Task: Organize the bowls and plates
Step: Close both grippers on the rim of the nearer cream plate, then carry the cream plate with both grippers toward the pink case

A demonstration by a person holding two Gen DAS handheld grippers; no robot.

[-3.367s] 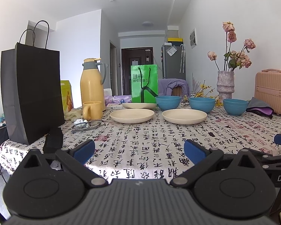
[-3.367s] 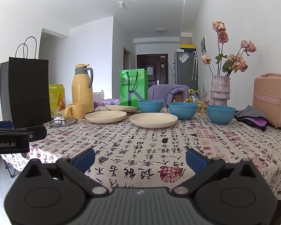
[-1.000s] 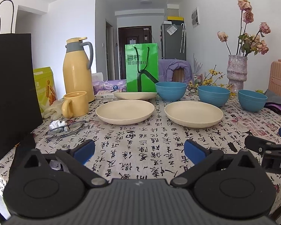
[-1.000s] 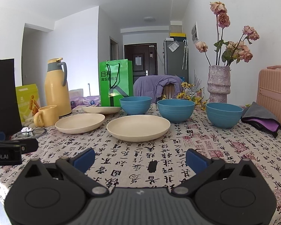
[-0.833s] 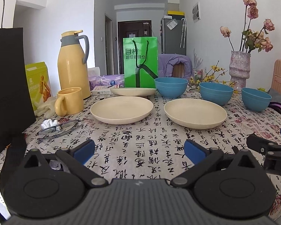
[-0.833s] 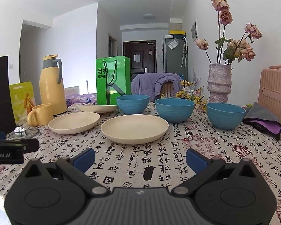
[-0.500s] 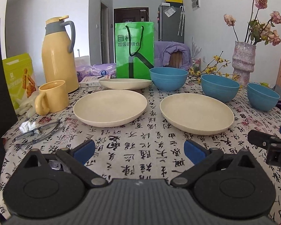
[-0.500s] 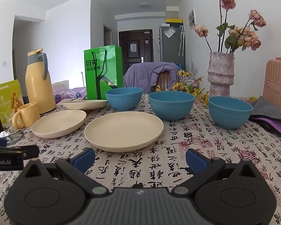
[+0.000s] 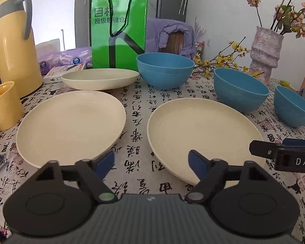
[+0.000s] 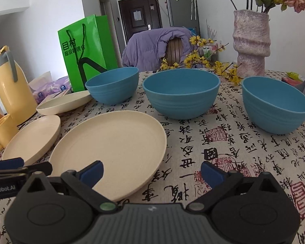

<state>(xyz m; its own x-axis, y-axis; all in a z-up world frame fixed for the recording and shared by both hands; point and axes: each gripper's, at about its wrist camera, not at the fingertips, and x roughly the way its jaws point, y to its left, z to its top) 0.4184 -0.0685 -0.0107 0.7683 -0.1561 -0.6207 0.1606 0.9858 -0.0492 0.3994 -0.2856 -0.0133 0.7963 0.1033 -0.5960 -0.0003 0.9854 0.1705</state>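
Three cream plates lie on the patterned tablecloth: a left plate (image 9: 71,126), a right plate (image 9: 203,136) and a far plate (image 9: 99,78). Three blue bowls stand behind: a left bowl (image 9: 165,70), a middle bowl (image 9: 240,89) and a right bowl (image 9: 292,106). My left gripper (image 9: 151,162) is open and empty, over the gap between the two near plates. My right gripper (image 10: 150,171) is open and empty, its left finger over the right plate (image 10: 111,150), short of the middle bowl (image 10: 181,92). The right bowl (image 10: 274,103) and the left bowl (image 10: 112,84) flank it.
A yellow thermos (image 9: 12,40) and yellow mug (image 9: 2,105) stand at the left. A green paper bag (image 9: 119,28) stands behind the far plate. A vase with dried roses (image 10: 251,42) and yellow flower sprigs (image 10: 205,63) stand at the back right.
Both grippers have moved forward over the table towards the plates and bowls, which now look much larger. Both stay open and empty. The dishes have not moved.
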